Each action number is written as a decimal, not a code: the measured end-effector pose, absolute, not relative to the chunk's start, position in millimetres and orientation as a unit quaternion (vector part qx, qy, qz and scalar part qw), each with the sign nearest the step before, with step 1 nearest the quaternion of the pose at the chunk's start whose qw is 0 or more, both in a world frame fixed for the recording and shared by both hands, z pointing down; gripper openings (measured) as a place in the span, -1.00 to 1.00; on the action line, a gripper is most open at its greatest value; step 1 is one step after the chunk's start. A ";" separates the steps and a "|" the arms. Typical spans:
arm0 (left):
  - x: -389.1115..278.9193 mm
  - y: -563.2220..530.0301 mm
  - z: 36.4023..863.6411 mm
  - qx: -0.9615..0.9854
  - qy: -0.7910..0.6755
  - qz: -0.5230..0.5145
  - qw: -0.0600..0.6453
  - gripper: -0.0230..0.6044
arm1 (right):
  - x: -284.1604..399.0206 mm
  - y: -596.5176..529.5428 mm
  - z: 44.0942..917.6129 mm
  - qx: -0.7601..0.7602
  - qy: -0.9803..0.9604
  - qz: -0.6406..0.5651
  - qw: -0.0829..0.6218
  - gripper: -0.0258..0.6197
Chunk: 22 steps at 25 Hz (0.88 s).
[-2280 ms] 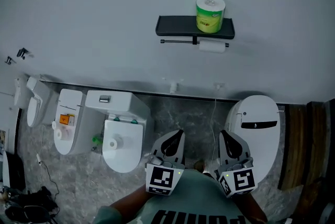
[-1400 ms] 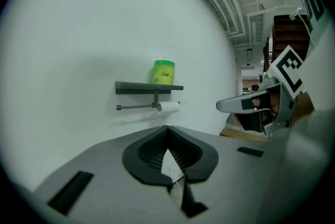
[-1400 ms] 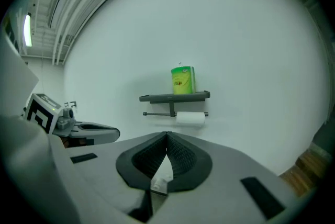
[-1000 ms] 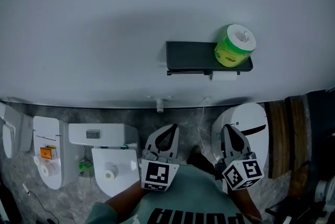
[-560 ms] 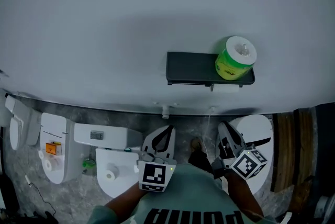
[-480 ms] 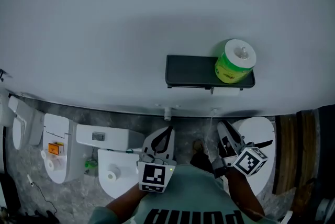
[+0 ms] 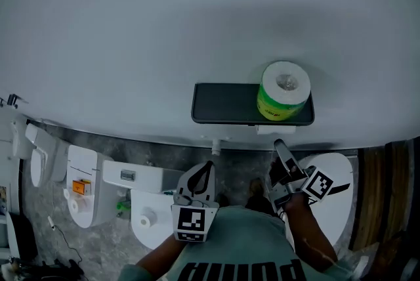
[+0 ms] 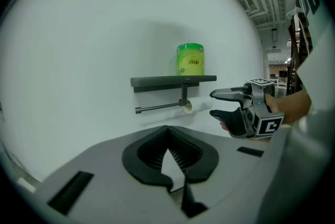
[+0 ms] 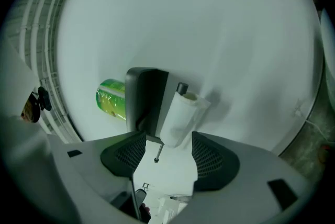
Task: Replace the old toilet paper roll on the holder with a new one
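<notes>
You face a plain pale wall (image 7: 131, 23) with a black shelf (image 7: 223, 104) fixed to it. The new roll (image 7: 282, 92), in a green wrapper, stands upright on the shelf's right end. Under that same end, the old roll (image 9: 180, 115), white and thin, sits on a dark bar (image 8: 157, 108) that runs below the shelf.

Your right gripper (image 8: 212, 103) is turned on its side, so one jaw sits above the other, and it points level at the old roll. Its jaws have just been opening and now stand well apart. The old roll lies just ahead of the tips, lined up with the gap, but neither pad touches it and nothing is gripped.

Your left gripper (image 7: 209, 169) is held lower and to the left, near your body, well away from the shelf. Its jaws are closed, tip against tip, with nothing between them.
</notes>
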<state>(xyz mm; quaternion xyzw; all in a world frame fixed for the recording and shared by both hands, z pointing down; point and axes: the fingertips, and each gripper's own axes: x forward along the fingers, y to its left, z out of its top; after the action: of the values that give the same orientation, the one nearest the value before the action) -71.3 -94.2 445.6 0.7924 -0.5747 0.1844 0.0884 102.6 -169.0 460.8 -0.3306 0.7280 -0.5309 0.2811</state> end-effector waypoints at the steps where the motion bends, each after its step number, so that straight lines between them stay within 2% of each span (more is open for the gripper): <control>1: -69.8 -97.2 445.2 0.791 -0.576 0.188 0.086 -0.91 | 104.5 -174.3 460.6 -0.326 0.725 -0.534 0.288 -0.10; 7: -67.8 -113.3 440.6 0.779 -0.590 0.199 0.074 -0.91 | 105.7 -200.7 463.5 -0.298 0.712 -0.552 0.314 -0.04; 18: -74.8 -136.8 434.6 0.765 -0.608 0.200 0.067 -0.91 | 105.9 -230.4 470.7 -0.286 0.681 -0.581 0.343 -0.04; 20: -75.1 -139.4 434.3 0.766 -0.607 0.200 0.067 -0.91 | 106.4 -231.5 471.8 -0.286 0.676 -0.585 0.344 -0.07; 22: -74.7 -142.2 434.6 0.767 -0.606 0.200 0.067 -0.91 | 107.2 -232.2 470.5 -0.290 0.676 -0.583 0.344 -0.21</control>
<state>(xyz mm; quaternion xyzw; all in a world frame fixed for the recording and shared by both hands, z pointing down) -74.7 -142.2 434.6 0.7672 -0.6056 0.2003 0.0673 107.2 -232.2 470.5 -0.2905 0.6761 -0.5834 0.3438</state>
